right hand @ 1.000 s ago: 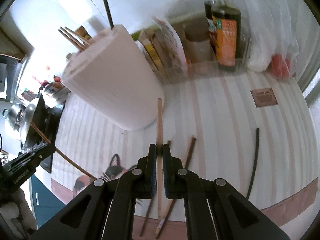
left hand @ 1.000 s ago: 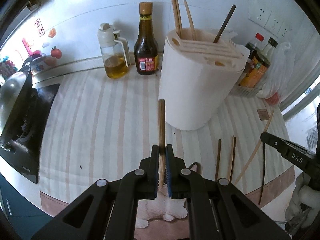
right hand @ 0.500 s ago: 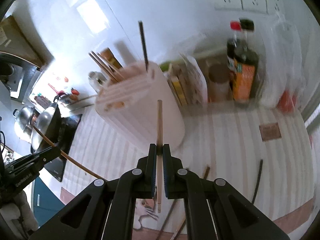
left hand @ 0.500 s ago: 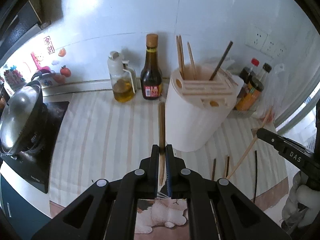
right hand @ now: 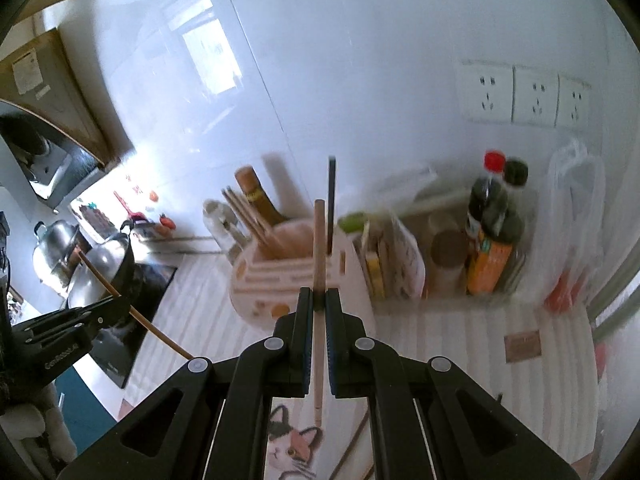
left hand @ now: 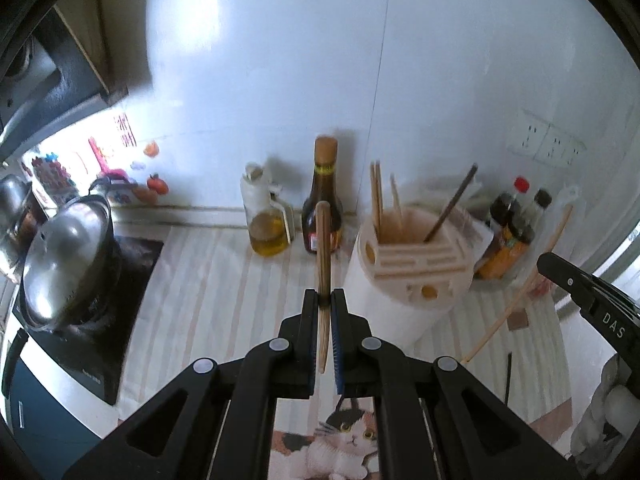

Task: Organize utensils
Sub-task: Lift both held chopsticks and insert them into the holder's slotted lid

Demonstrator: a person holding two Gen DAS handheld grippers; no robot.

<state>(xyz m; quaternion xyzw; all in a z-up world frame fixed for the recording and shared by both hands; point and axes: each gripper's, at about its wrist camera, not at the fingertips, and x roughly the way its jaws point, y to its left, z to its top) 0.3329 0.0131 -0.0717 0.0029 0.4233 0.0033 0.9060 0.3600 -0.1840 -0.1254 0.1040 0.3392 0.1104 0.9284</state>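
My left gripper is shut on a brown wooden chopstick and holds it high above the counter. My right gripper is shut on a pale wooden chopstick, also raised; it shows in the left wrist view at the right. A white utensil holder stands on the striped counter, with several chopsticks upright in its slots. It sits ahead and below both grippers. One dark chopstick lies on the counter to its right.
An oil jug and a dark sauce bottle stand by the wall left of the holder. More bottles and a plastic bag are at the right. A stove with a steel pot is at the left.
Both grippers have risen well above the counter, each carrying its chopstick. The holder now looks smaller and lower in both views.
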